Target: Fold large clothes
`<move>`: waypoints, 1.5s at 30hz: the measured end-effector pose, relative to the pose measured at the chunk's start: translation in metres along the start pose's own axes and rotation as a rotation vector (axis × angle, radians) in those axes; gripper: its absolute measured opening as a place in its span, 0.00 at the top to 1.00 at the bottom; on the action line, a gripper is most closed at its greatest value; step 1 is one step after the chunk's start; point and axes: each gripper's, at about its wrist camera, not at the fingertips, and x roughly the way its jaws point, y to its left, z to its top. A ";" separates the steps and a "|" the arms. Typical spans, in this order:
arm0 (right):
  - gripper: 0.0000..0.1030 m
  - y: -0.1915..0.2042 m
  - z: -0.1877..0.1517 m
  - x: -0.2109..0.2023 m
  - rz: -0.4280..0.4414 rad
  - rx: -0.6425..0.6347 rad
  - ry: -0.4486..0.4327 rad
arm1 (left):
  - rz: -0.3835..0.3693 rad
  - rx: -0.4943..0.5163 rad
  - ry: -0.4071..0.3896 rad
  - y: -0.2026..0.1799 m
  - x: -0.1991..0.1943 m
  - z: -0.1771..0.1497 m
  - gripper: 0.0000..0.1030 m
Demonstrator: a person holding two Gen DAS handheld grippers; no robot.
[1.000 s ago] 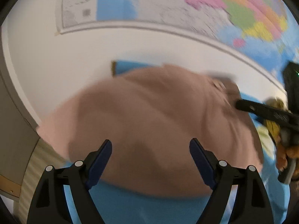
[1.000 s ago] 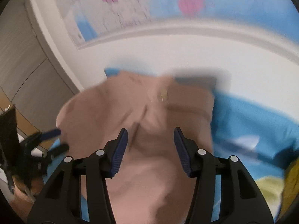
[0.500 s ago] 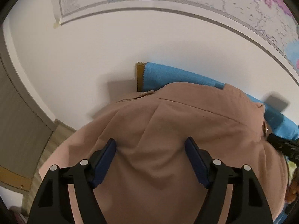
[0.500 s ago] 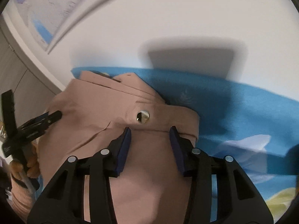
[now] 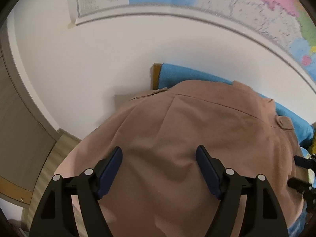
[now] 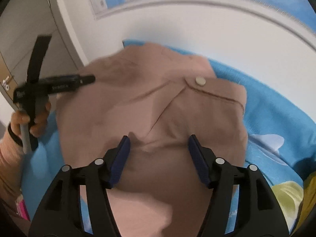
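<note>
A large tan-pink pair of trousers [image 5: 197, 130] lies on a blue bed sheet [image 5: 177, 73], waistband toward the wall. In the right wrist view the trousers [image 6: 158, 106] show a silver waist button [image 6: 200, 81]. My left gripper [image 5: 159, 158] is open above the cloth, holding nothing. My right gripper [image 6: 159, 148] is open above the crotch folds, holding nothing. The left gripper also shows in the right wrist view [image 6: 86, 79], over the left side of the trousers.
A white wall with a world map [image 5: 217, 0] stands just behind the bed. A wooden bed corner [image 5: 156, 75] shows at the sheet's far left end. A grey wardrobe [image 6: 25, 29] stands left. A yellow print on the sheet [image 6: 286, 195] shows at the right.
Both grippers have moved back from the waistband a little. The right gripper has opened wider, and more of the trousers shows in its view. The trousers lie spread on the sheet.
</note>
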 end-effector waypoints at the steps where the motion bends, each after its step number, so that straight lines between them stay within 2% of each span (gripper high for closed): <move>1: 0.42 0.003 0.002 -0.003 0.007 0.001 -0.015 | -0.018 -0.003 -0.008 -0.001 -0.007 -0.004 0.28; 6: 0.43 0.015 -0.014 -0.031 0.061 0.009 -0.082 | -0.129 0.074 -0.076 -0.027 -0.046 -0.032 0.28; 8: 0.45 0.025 -0.020 -0.030 0.064 -0.032 -0.066 | -0.162 0.129 -0.084 -0.038 -0.055 -0.045 0.28; 10: 0.45 0.031 -0.025 -0.019 0.035 -0.064 -0.031 | -0.153 0.151 -0.080 -0.043 -0.055 -0.053 0.28; 11: 0.48 0.030 -0.027 -0.015 0.032 -0.070 -0.020 | -0.149 0.149 -0.051 -0.041 -0.048 -0.056 0.28; 13: 0.53 0.020 -0.035 -0.012 0.009 -0.062 -0.023 | -0.135 0.112 -0.014 -0.032 -0.040 -0.060 0.28; 16: 0.53 0.008 -0.041 -0.018 0.015 0.000 -0.030 | -0.160 0.050 0.001 -0.013 -0.037 -0.062 0.28; 19: 0.48 0.010 -0.046 -0.030 -0.018 0.002 -0.023 | -0.123 0.042 -0.027 -0.010 -0.046 -0.064 0.28; 20: 0.45 0.012 -0.048 -0.038 -0.008 0.010 -0.043 | -0.119 0.044 -0.039 -0.009 -0.046 -0.063 0.28; 23: 0.45 0.017 -0.054 -0.051 0.019 0.005 -0.070 | -0.108 0.038 -0.046 -0.009 -0.048 -0.066 0.28; 25: 0.45 0.024 -0.058 -0.048 0.034 -0.021 -0.059 | -0.094 0.031 -0.044 -0.009 -0.046 -0.069 0.28; 29: 0.45 0.029 -0.069 -0.038 -0.017 -0.056 -0.020 | -0.090 0.027 -0.030 -0.008 -0.039 -0.072 0.26; 36: 0.45 0.028 -0.070 -0.041 -0.024 -0.039 -0.010 | -0.057 0.032 -0.027 -0.010 -0.038 -0.075 0.23; 41: 0.44 0.026 -0.068 -0.048 -0.009 -0.017 -0.046 | -0.050 0.042 -0.041 -0.011 -0.045 -0.079 0.23; 45: 0.45 0.021 -0.072 -0.037 -0.029 -0.011 -0.006 | -0.054 0.010 -0.029 -0.005 -0.042 -0.079 0.22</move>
